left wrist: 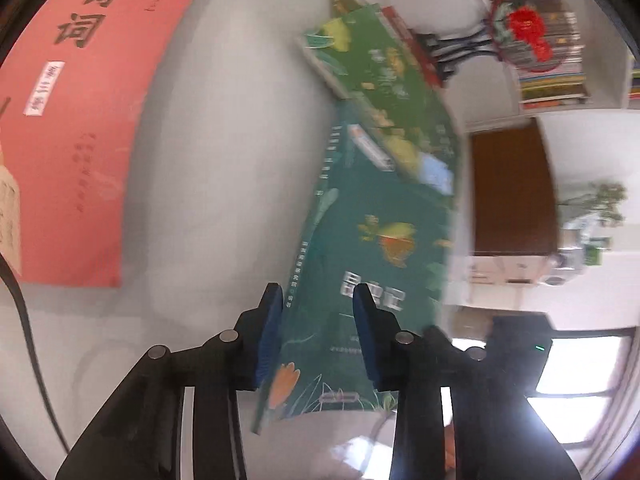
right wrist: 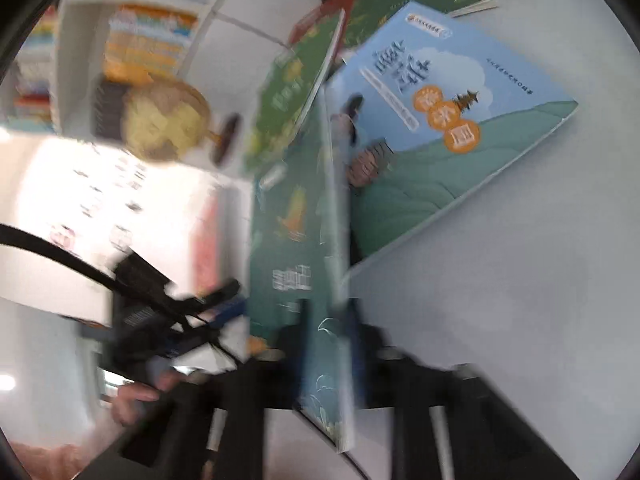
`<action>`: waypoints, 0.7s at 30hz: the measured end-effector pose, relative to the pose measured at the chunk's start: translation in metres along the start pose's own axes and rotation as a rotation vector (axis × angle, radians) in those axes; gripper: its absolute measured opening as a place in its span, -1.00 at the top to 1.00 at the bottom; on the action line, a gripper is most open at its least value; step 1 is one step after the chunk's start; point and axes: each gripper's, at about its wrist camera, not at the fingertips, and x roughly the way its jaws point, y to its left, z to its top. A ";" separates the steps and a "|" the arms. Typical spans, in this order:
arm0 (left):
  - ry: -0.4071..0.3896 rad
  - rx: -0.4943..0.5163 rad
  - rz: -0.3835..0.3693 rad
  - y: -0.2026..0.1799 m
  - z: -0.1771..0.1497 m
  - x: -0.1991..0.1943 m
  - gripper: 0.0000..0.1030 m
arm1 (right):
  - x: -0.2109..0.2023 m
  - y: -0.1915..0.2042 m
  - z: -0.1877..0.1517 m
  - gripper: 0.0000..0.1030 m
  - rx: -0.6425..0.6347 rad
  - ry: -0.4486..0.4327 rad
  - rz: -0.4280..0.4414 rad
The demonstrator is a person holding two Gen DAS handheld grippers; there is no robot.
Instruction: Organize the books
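1. Through the left wrist view, the left gripper (left wrist: 316, 300) straddles the teal book (left wrist: 360, 264), held on edge; whether its pads press cannot be told. At ten o'clock lies one red book (left wrist: 80, 128) reading "古诗词".
2. Only the right wrist view shows one blue book (right wrist: 444, 132) at one o'clock; the right gripper (right wrist: 328, 320) is clenched on the teal book.

The right wrist view is smeared all over — the right gripper (right wrist: 326, 344) is a dark blur, and its pads cannot be made out against the teal book (right wrist: 296, 240). The globe (right wrist: 164, 120) and the shelved books (right wrist: 148, 36) are streaks. From the left wrist, the red book (left wrist: 80, 120) is cut by the frame's edge — the green book's (left wrist: 384, 92) title is unreadable.
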 end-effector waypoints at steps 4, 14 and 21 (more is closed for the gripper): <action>0.023 0.089 0.054 -0.024 -0.008 0.012 0.73 | 0.007 0.003 0.002 0.85 -0.027 0.015 -0.042; 0.012 0.354 0.319 -0.065 -0.018 0.017 0.82 | 0.006 0.023 0.001 0.86 -0.160 0.024 -0.131; -0.019 0.388 0.331 -0.065 -0.014 -0.004 0.82 | -0.003 0.043 0.003 0.84 -0.257 0.021 -0.146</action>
